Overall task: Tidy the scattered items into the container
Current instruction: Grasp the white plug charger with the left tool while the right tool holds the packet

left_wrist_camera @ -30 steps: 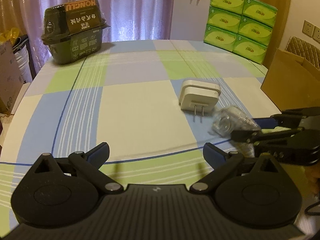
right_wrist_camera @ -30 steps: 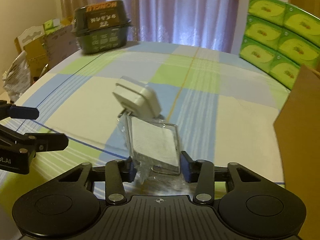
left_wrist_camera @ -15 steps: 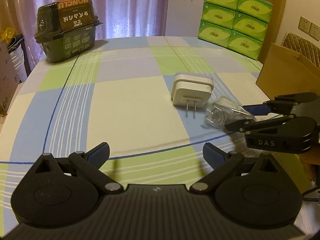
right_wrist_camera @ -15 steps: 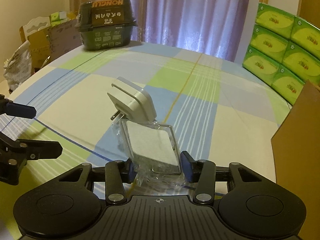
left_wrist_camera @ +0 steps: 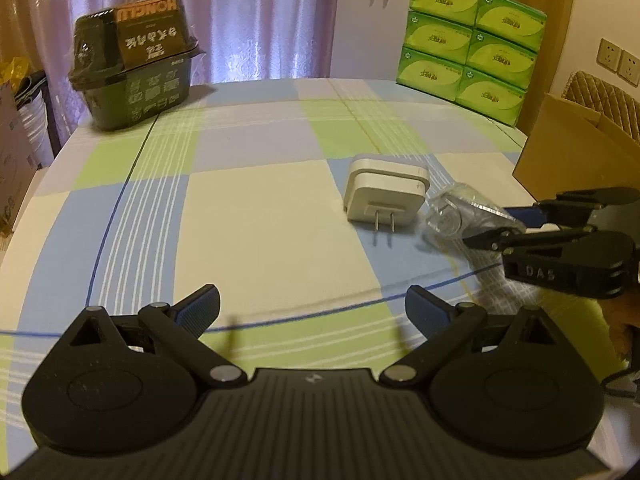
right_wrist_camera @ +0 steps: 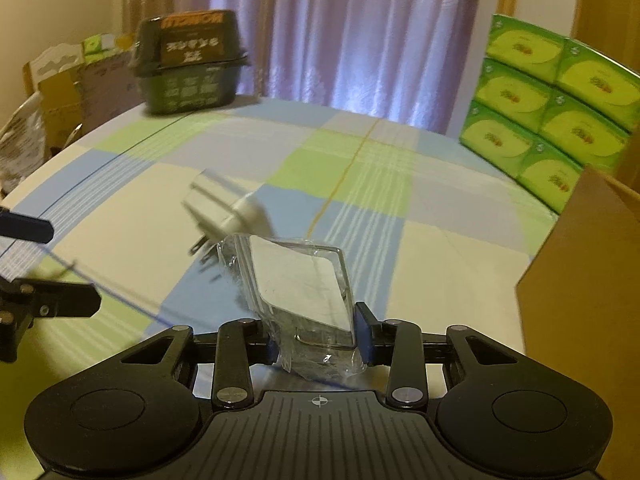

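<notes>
Far left on the checked tablecloth (left_wrist_camera: 248, 216): dark green tub (left_wrist_camera: 136, 84). Left gripper (left_wrist_camera: 312, 304): jaws spread wide, holding nothing. Centre: white plug adapter (left_wrist_camera: 384, 196). Right gripper (right_wrist_camera: 318, 340): clamped on a clear plastic packet (right_wrist_camera: 304, 288). Right edge: cardboard box (right_wrist_camera: 588, 264).

The white plug (right_wrist_camera: 224, 216) looks blurry in the right view. The brown box (right_wrist_camera: 588, 280) is cut off by the picture's edge.
</notes>
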{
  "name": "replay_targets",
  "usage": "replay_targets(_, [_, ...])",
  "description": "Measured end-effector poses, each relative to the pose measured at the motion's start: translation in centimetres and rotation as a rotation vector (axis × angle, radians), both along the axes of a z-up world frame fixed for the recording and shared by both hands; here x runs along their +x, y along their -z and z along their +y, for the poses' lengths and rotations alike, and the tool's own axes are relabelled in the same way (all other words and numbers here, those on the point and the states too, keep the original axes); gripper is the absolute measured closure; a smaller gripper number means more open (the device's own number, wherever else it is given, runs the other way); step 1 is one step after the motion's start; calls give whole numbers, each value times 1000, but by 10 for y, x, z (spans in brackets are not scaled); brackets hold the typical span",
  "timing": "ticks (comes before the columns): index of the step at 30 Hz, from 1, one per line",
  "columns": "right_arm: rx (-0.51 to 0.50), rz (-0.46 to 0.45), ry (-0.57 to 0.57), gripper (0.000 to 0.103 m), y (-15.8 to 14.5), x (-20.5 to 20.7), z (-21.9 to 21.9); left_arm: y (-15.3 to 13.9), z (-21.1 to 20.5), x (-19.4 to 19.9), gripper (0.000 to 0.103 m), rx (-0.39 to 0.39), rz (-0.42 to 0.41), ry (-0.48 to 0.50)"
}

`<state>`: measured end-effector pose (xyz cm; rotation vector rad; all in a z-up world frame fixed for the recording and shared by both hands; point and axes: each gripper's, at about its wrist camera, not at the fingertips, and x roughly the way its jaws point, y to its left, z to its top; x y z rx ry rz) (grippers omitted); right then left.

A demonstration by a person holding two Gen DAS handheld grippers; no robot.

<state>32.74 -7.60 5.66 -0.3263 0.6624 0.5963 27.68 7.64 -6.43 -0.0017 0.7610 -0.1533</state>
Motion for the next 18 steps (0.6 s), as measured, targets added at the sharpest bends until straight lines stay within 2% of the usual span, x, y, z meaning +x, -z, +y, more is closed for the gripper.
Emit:
replay_targets(7, [12,-34,47,64,-2,29,4,1,-4,8,6,9,-26,39])
replay_targets(18, [-7,-48,15,64,6,61,25,-1,5,7,6,3,-33,26])
